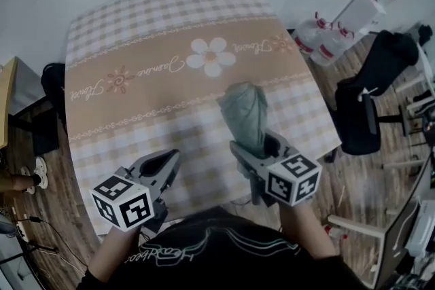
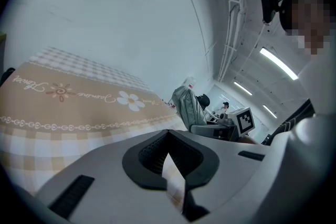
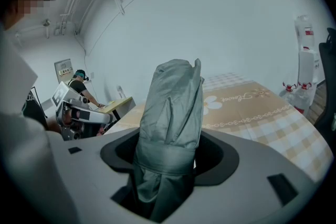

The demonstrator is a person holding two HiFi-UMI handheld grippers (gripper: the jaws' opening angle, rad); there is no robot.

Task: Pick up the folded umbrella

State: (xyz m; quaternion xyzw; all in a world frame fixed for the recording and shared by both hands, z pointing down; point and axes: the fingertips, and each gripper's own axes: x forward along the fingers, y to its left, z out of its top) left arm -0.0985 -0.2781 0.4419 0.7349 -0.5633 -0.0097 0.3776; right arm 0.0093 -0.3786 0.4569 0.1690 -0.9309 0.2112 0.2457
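Looking down from the head view, the right gripper [image 1: 257, 145] is clamped on the lower end of the folded umbrella [image 1: 245, 112], which slants up over the checked bench [image 1: 136, 44], apparently clear of it. The left gripper [image 1: 168, 163] hangs beside it. The left gripper view shows its 2 jaws drawn together with nothing between them. From the right gripper view, the umbrella stands out of the jaws, pinched low down, most of its length beyond the hold. Lifting well calls for steady pressure and a slow wrist, since the long free end could swing or slip.
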